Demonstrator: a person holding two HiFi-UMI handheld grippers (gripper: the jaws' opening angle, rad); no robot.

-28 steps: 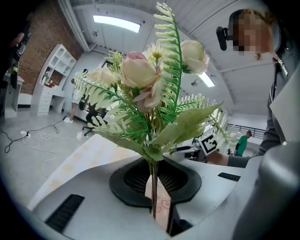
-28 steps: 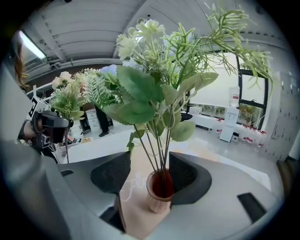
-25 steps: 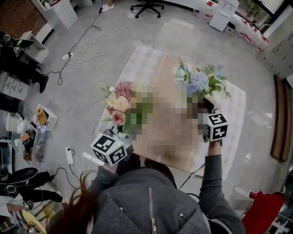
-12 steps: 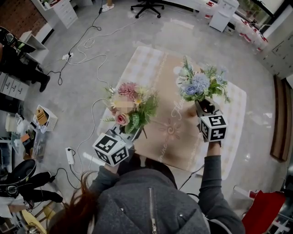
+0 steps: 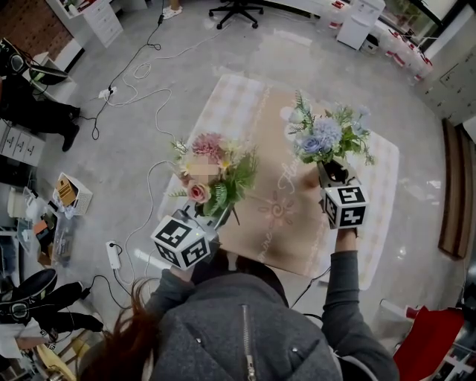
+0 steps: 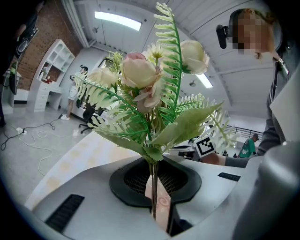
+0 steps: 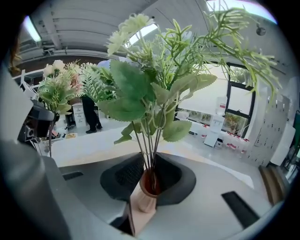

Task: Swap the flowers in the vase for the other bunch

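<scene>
My left gripper (image 5: 213, 217) (image 6: 154, 190) is shut on the thin stems of a pink and cream bunch (image 5: 210, 165) (image 6: 151, 89), held upright over the table's left edge. A blue and white bunch (image 5: 326, 136) (image 7: 154, 79) stands in a small beige vase (image 7: 142, 202) on the right of the table. My right gripper (image 5: 332, 177) (image 7: 151, 177) reaches in at the vase's mouth. Its jaws are closing, with the vase's rim and the stems between them. The pads appear to touch the rim on both sides. In the head view the bunch and the gripper hide the vase's body.
The table (image 5: 230, 100) carries a checked cloth with a beige mat (image 5: 277, 212) in the middle. On the floor to the left lie cables (image 5: 137, 78) and a power strip (image 5: 113, 254). An office chair (image 5: 236, 10) stands beyond the table.
Both hands and both bunches stay where they were. The right gripper's dark jaws sit closer in round the vase's mouth than before.
</scene>
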